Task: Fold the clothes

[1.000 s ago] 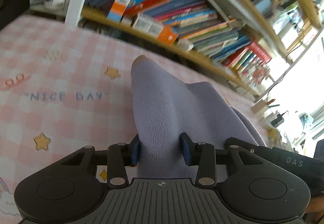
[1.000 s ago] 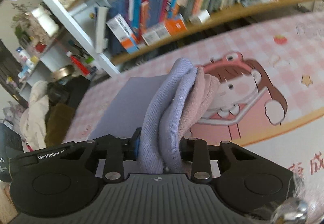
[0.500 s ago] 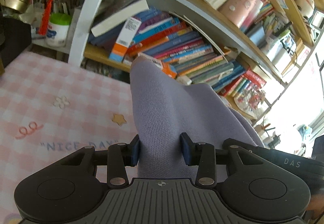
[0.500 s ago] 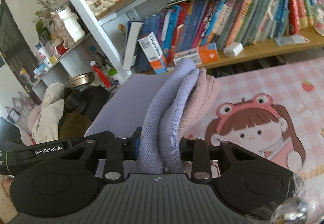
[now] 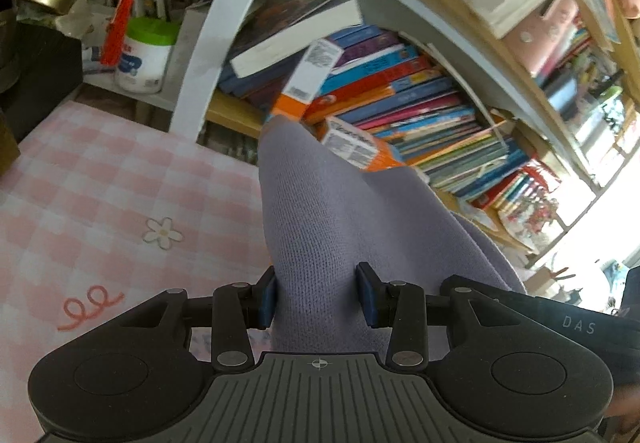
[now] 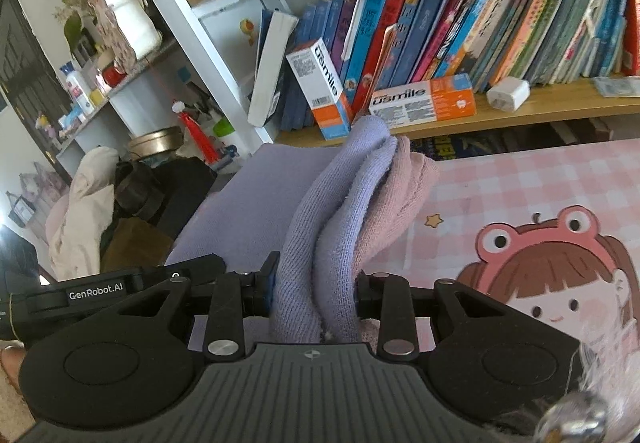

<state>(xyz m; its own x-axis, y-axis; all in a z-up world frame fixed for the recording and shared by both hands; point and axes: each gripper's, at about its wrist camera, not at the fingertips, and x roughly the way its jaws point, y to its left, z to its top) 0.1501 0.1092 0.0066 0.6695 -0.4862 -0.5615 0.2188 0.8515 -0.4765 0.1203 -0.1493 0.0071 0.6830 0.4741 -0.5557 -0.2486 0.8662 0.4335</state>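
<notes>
Bookshelf [image 6: 460, 43]: fills the background in both views; white upright, wood boards, rows of books, two orange/white cartons on the lower board.
Mat [image 5: 100, 195]: pink/white check w/ flower + squiggle prints in L view; frog-hat girl cartoon [image 6: 560, 275] in R view. Lies under both grippers, edge runs along the shelf base.
Garment [image 5: 332, 235]: lavender knit, held up off the mat, stretched betw. the two grippers. L view: single smooth fold rising to a peak in front of the books. R view: bunched in several layers [image 6: 340, 219], a pinker layer on the R side; flat lavender panel runs off to the L behind.
L gripper [image 5: 318, 295]: clamped on garment, blue pads pressing the fold from both sides.
R gripper [image 6: 314, 293]: clamped on garment too, fabric wad filling the gap betw. pads.
Clutter, L of shelf: gold tin [image 6: 154, 141], red tassel [image 5: 118, 27], green-lid jar [image 5: 144, 55], cream cloth heap [image 6: 80, 211].
</notes>
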